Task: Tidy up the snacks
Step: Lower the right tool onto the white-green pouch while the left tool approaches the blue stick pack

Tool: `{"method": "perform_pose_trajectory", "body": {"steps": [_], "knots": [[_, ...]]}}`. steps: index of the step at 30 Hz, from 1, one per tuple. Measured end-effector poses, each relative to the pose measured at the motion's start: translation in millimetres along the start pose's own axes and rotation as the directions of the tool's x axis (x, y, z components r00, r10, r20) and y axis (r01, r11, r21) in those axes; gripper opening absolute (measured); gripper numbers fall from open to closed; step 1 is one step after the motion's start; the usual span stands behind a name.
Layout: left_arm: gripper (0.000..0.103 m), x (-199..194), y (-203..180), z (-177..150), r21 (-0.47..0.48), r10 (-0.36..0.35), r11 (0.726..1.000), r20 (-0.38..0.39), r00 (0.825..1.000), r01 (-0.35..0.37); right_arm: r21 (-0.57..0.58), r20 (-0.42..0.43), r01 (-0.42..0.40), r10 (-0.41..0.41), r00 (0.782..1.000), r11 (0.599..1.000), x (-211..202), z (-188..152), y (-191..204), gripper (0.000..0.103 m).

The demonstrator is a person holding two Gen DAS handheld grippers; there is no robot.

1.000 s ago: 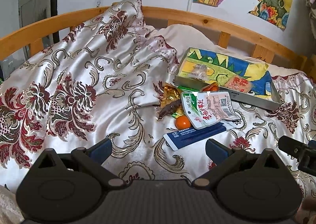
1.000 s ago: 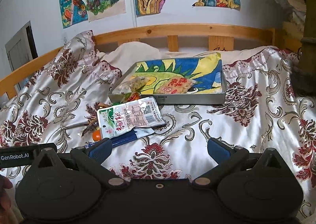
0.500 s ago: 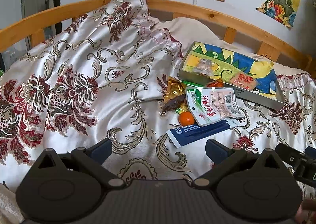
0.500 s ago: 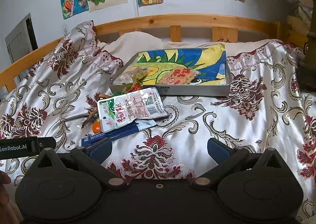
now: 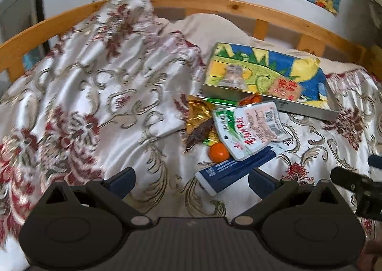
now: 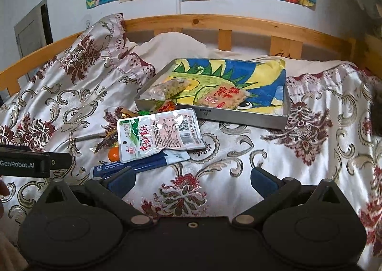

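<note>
Hovering above the bedspread [image 6: 238, 151], left gripper [image 5: 192, 179] and right gripper [image 6: 192, 179] both spread wide, holding nothing | snack pile [image 6: 158, 133] lies just before metal tray [image 6: 238, 117] | two packets inside tray

Each claw, left [image 5: 192, 181] and right [image 6: 192, 181], is matte black plastic: two rounded paddle-shaped housings with triangular cut-outs, silver pivot screws, and navy blue pads [image 6: 121, 179] on the fingertips. White "GenRobot.AI" lettering marks the left claw's side

Snack packets [image 6: 160, 136] heaped beside tray [image 6: 238, 117] (two inside).
</note>
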State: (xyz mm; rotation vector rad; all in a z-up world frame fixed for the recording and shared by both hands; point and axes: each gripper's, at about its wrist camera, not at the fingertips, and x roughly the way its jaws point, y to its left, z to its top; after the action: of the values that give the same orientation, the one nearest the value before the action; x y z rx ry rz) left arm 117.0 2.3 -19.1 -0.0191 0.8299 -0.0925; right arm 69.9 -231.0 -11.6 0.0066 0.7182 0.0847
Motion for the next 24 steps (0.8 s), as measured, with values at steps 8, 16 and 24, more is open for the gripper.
{"method": "perform_pose_trajectory", "body": {"steps": [8,16,24], "knots": [[0.102,40.6,-0.1,11.5,0.079,-0.107,0.990,-0.077,0.991,0.113,-0.082,-0.020,-0.045,0.043,0.999,0.996,27.9,19.4,-9.2,0.102],[0.102,76.1,-9.5,13.6,0.117,-0.134,0.982,-0.137,0.982,0.150,-0.029,-0.053,-0.136,0.135,0.989,0.990,74.7,37.5,-24.5,0.102],[0.102,92.3,-15.1,8.9,0.154,-0.118,0.977,-0.169,0.978,0.145,0.133,-0.151,-0.245,0.264,0.953,0.960,119.5,42.7,-29.7,0.102]]}}
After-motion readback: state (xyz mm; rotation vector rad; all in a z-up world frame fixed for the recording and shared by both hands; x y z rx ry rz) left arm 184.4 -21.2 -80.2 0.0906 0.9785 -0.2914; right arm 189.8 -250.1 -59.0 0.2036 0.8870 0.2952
